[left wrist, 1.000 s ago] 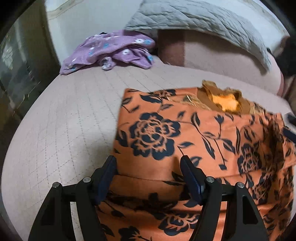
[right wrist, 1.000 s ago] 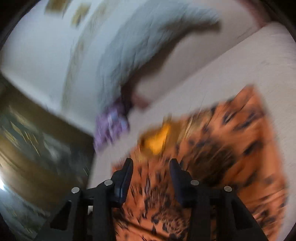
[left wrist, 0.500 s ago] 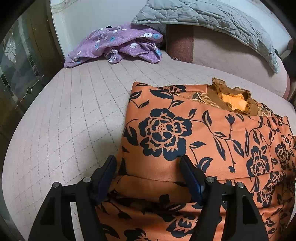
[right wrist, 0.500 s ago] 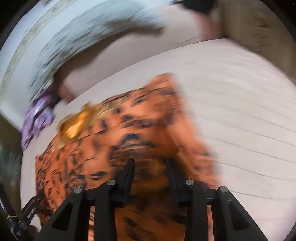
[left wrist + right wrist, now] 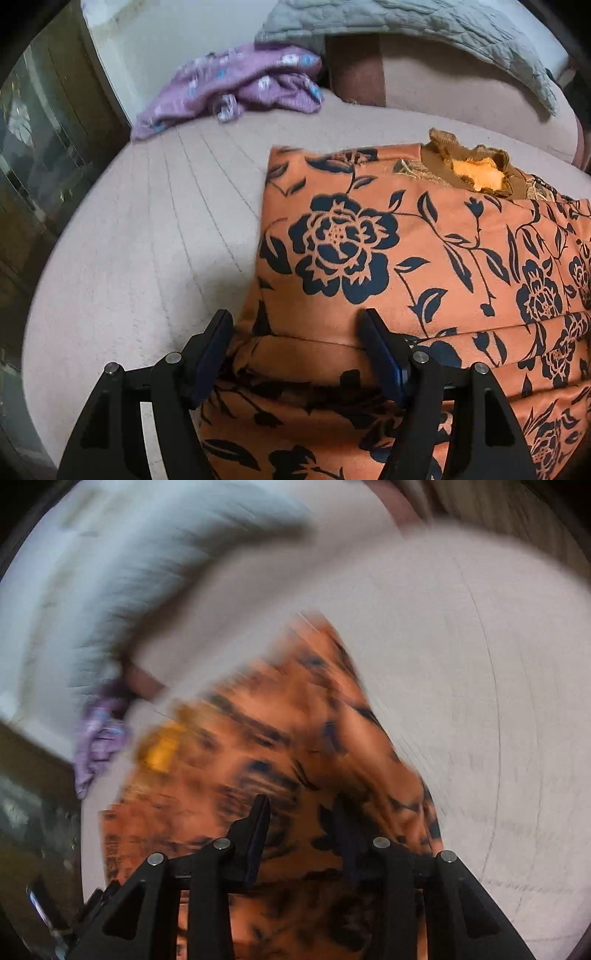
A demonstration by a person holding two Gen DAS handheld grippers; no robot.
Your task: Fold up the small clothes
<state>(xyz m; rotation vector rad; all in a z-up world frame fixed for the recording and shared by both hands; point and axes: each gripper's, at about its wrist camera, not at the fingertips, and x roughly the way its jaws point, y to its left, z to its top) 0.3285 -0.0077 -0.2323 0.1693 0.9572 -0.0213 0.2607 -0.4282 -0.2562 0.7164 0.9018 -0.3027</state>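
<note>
An orange garment with dark blue flowers (image 5: 406, 258) lies on the pinkish bed cover, its ruffled brown and yellow collar (image 5: 476, 173) at the far edge. A folded band of it crosses near me. My left gripper (image 5: 295, 314) stands open, jaws wide over the garment's left edge and that band, pads not pressing. In the blurred right wrist view the same garment (image 5: 295, 720) fills the middle. My right gripper (image 5: 301, 799) hangs over its near part, jaws narrowed but still apart, with cloth showing in the gap.
A crumpled purple flowered garment (image 5: 236, 85) lies at the far left of the bed cover (image 5: 147, 240), below a grey quilted pillow (image 5: 424, 22). A dark glass-fronted cabinet (image 5: 37, 147) stands at the left. Bare cover spreads to the right of the garment (image 5: 480, 701).
The right gripper has swung across the orange garment toward its right side and dipped closer, jaws narrowing. The left gripper has stayed over the left edge, still wide.
</note>
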